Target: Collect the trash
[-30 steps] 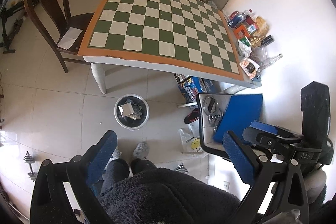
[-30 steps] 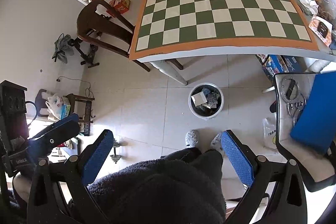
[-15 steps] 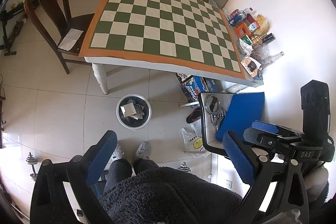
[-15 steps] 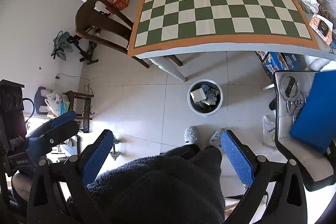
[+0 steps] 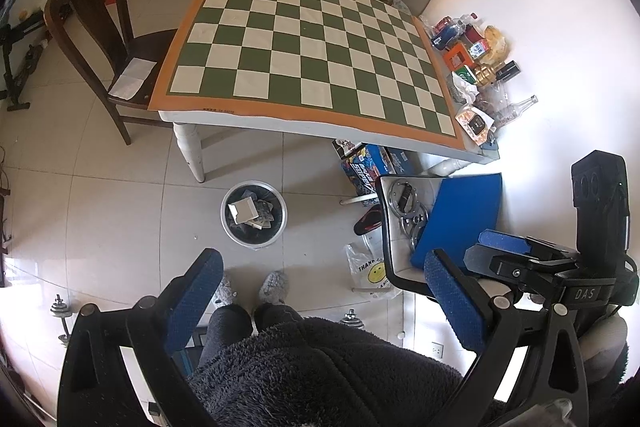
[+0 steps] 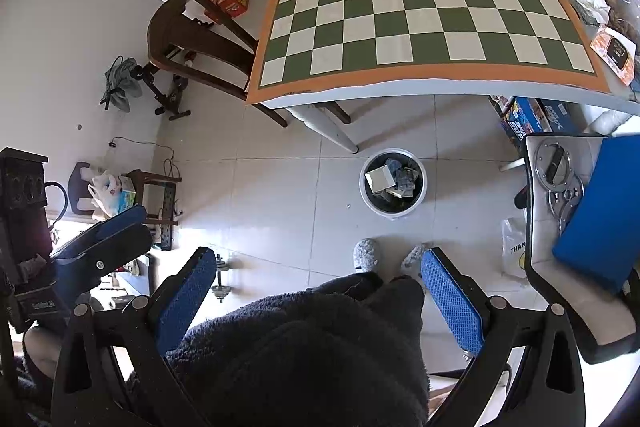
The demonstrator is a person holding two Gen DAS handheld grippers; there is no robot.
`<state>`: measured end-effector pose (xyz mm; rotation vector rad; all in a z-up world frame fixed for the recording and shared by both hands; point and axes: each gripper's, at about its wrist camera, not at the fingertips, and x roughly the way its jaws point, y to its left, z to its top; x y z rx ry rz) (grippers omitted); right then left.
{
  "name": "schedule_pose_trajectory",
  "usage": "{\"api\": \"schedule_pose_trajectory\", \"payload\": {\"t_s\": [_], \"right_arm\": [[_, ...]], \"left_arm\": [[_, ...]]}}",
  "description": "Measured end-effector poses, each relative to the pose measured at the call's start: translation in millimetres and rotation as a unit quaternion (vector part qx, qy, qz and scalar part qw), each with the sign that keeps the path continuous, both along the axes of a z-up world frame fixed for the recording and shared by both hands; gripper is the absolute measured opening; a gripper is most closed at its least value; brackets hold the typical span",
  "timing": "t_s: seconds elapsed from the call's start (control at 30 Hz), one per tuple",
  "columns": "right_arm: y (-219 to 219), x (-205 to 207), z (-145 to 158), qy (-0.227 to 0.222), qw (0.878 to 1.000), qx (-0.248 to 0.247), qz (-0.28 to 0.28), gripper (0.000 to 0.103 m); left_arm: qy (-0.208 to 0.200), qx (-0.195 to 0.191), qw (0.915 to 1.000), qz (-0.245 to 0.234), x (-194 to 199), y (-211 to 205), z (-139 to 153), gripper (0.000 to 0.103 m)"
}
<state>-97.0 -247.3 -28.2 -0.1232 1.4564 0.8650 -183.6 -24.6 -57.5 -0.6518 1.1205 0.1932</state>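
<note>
A round grey trash bin (image 5: 253, 213) (image 6: 393, 183) stands on the tiled floor in front of the table, with a white box and crumpled wrappers inside. My left gripper (image 5: 320, 297) is held high above the floor, open, nothing between its blue pads. My right gripper (image 6: 316, 291) is likewise open and empty, held close to the person's dark fleece sleeve. The table (image 5: 248, 119) carries a green-and-white checked cloth (image 5: 312, 51) (image 6: 420, 3). Bottles, boxes and wrappers (image 5: 476, 67) are heaped at its right end.
A dark wooden chair (image 5: 96, 39) stands left of the table with a paper on its seat. A white chair (image 5: 394, 227) at right holds a blue pad (image 5: 464, 211) and metal rings. A plastic bag (image 5: 370, 269) and boxes (image 5: 368, 167) lie on the floor. The person's slippers (image 5: 274, 281) point at the bin.
Both grippers have risen and drawn back slightly, so the table and bin look a little smaller and shifted right in the left wrist view. Both stay open.
</note>
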Motion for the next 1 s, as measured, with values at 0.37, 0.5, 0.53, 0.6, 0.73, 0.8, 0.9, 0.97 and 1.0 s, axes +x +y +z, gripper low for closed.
{"api": "schedule_pose_trajectory", "payload": {"t_s": [0.37, 0.5, 0.53, 0.6, 0.73, 0.8, 0.9, 0.97, 1.0], "right_arm": [[-6.4, -3.6, 2.1, 0.004, 1.000, 0.002, -0.002, 0.103], [-8.6, -4.3, 3.6, 0.004, 1.000, 0.003, -0.002, 0.103], [-9.1, -4.9, 3.7, 0.004, 1.000, 0.003, -0.003, 0.103], [-8.7, -4.0, 3.5, 0.004, 1.000, 0.003, -0.001, 0.103], [-9.6, -4.3, 4.5, 0.004, 1.000, 0.003, -0.001, 0.103], [-8.7, -4.0, 4.2, 0.005, 1.000, 0.003, -0.003, 0.103], [-8.4, -3.9, 4.2, 0.005, 1.000, 0.003, -0.003, 0.103], [-8.9, -4.8, 4.4, 0.005, 1.000, 0.003, -0.003, 0.103], [-9.0, -4.8, 4.4, 0.004, 1.000, 0.003, -0.003, 0.103]], "left_arm": [[-0.002, 0.001, 0.9999, -0.014, 3.9, 0.4, 6.4, 0.103], [-0.002, 0.000, 0.9999, -0.012, 4.5, -1.9, 6.5, 0.103], [-0.001, 0.001, 0.9999, -0.012, 4.5, -2.1, 6.8, 0.103], [-0.002, 0.000, 0.9999, -0.011, 4.1, -2.6, 6.5, 0.103], [-0.002, 0.000, 0.9999, -0.012, 5.5, -2.9, 6.7, 0.103], [-0.002, 0.000, 0.9999, -0.013, 5.7, -3.1, 6.7, 0.103], [-0.002, 0.001, 0.9999, -0.011, 6.0, -4.2, 7.0, 0.103], [-0.002, 0.000, 0.9999, -0.011, 6.2, -4.4, 7.6, 0.103], [-0.002, 0.000, 0.9999, -0.011, 6.3, -4.4, 7.4, 0.103]]}}
